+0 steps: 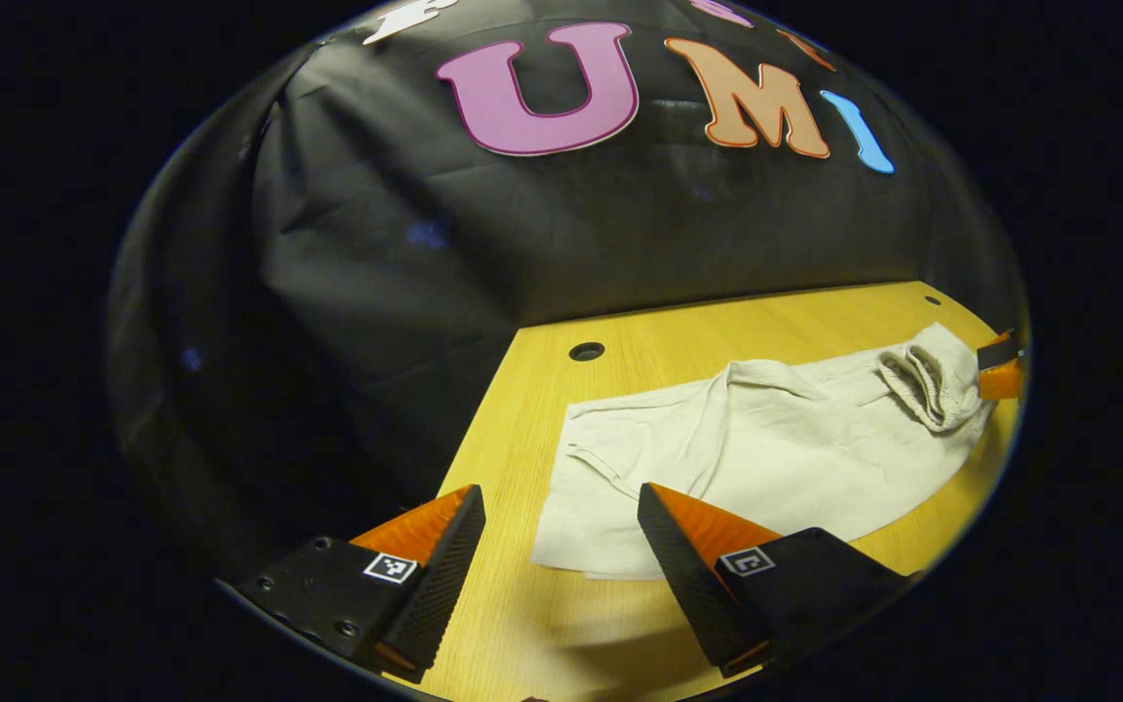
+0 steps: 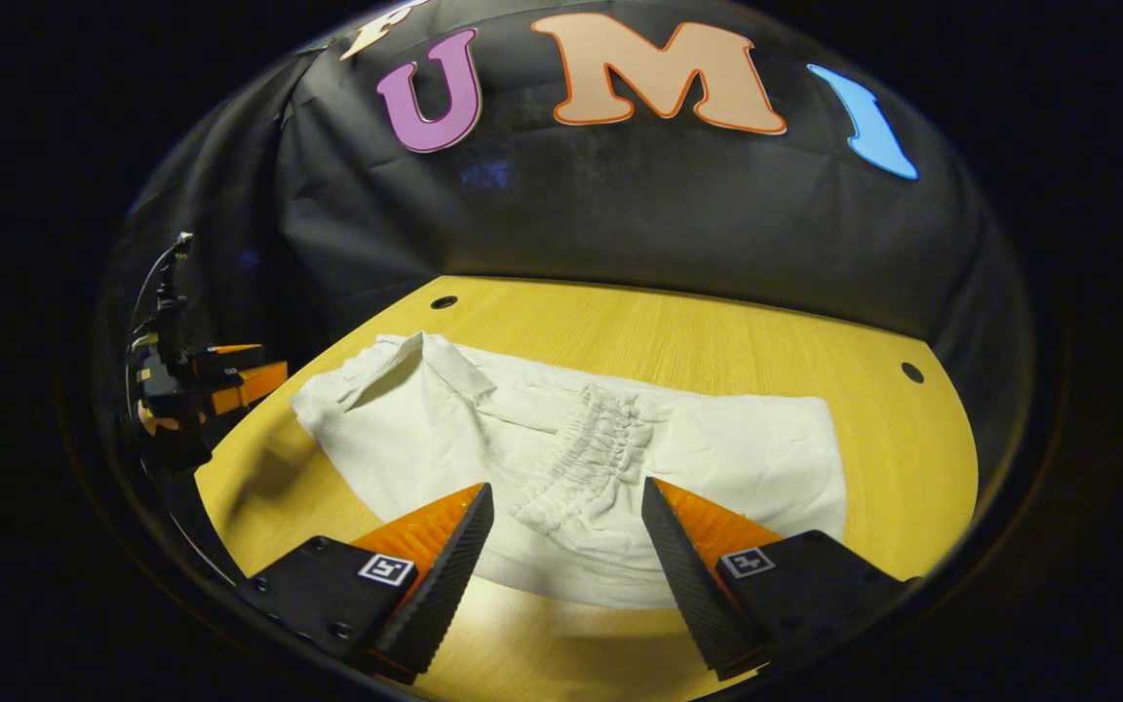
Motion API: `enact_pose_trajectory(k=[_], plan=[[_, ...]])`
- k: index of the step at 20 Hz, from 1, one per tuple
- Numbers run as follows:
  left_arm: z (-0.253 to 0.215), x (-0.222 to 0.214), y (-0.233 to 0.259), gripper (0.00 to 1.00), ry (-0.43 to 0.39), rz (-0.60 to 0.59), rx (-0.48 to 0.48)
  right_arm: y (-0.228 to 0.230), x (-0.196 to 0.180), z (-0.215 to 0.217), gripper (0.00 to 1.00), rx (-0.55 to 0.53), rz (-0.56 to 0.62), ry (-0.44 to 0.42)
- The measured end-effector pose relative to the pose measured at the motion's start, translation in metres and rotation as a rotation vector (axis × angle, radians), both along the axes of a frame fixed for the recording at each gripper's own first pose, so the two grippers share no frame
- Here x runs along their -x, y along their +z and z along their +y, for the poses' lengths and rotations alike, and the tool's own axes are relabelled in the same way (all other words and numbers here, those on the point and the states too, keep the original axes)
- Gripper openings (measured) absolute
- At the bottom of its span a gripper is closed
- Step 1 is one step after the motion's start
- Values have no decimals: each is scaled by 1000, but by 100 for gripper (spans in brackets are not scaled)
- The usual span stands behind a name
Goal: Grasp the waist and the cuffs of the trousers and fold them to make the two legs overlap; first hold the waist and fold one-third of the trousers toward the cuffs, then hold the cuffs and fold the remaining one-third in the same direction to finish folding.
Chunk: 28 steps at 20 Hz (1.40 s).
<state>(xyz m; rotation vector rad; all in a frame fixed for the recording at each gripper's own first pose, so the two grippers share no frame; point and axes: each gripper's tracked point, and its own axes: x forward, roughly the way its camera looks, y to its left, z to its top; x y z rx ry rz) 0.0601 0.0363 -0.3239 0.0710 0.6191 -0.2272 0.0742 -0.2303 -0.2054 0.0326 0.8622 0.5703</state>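
White trousers (image 1: 766, 448) lie flat on the yellow wooden table (image 1: 522, 409). Their gathered elastic waist (image 2: 581, 458) is folded back onto the legs. My right gripper (image 2: 565, 486) is open just above and in front of that waist, and its jaws stand wide apart around it without pressing it. In the left gripper view it is small at the far right edge (image 1: 1000, 366), beside the bunched waist (image 1: 927, 385). My left gripper (image 1: 560, 490) is open over the near cuff end (image 1: 571, 546). The right gripper view has it at the far left (image 2: 220, 380), near the rumpled cuffs (image 2: 376, 375).
The table top has round holes (image 2: 444, 302), (image 2: 911, 371) near its back corners. The booth's black cloth wall (image 2: 620, 214) rises right behind the table. Bare wood (image 2: 717, 331) runs between the trousers and the wall.
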Motion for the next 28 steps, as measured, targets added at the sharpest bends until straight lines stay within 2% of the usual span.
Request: enact_pose_trajectory(k=[5, 6, 7, 13, 15, 18, 19, 20, 22, 23, 24, 25, 26, 27, 28], plan=[[-10, -6, -38, 96, -10, 89, 42, 12, 10, -23, 94, 55, -16, -30], [-14, -8, -45, 96, -6, 105, 52, 6, 13, -23, 98, 69, -13, -31], [-16, -9, -50, 96, 0, 112, 60, 4, 16, -25, 94, 78, -11, -32], [-17, -6, -74, 96, 21, 181, 85, 3, 23, -29, 94, 95, -10, -37], [-19, -8, -74, 96, 25, 174, 107, 5, 22, -30, 98, 94, -14, -45], [-21, -5, -75, 94, 41, 180, 146, 6, 22, -32, 98, 96, -16, -46], [-21, -5, -75, 94, 45, 185, 146, 5, 22, -33, 94, 99, -16, -46], [-20, -5, -75, 95, 42, 186, 148, 4, 24, -33, 98, 100, -14, -45], [-27, -2, -75, 85, 22, 194, 155, 3, 25, -34, 94, 100, -12, -38], [-30, -2, -74, 72, 12, 199, 157, 3, 24, -34, 98, 98, -14, -34], [-32, -3, -72, 67, 3, 199, 164, 3, 25, -35, 98, 97, -13, -31], [-37, -3, -72, 54, -6, 204, 171, 3, 25, -35, 94, 96, -12, -26], [-44, -2, -72, 46, -16, 207, 179, 3, 26, -37, 98, 96, -13, -22], [-48, -2, -70, 31, -22, 206, 190, 3, 25, -40, 98, 96, -13, -20], [-50, -2, -69, 24, -19, 210, 201, 3, 25, -43, 94, 97, -12, -19]])
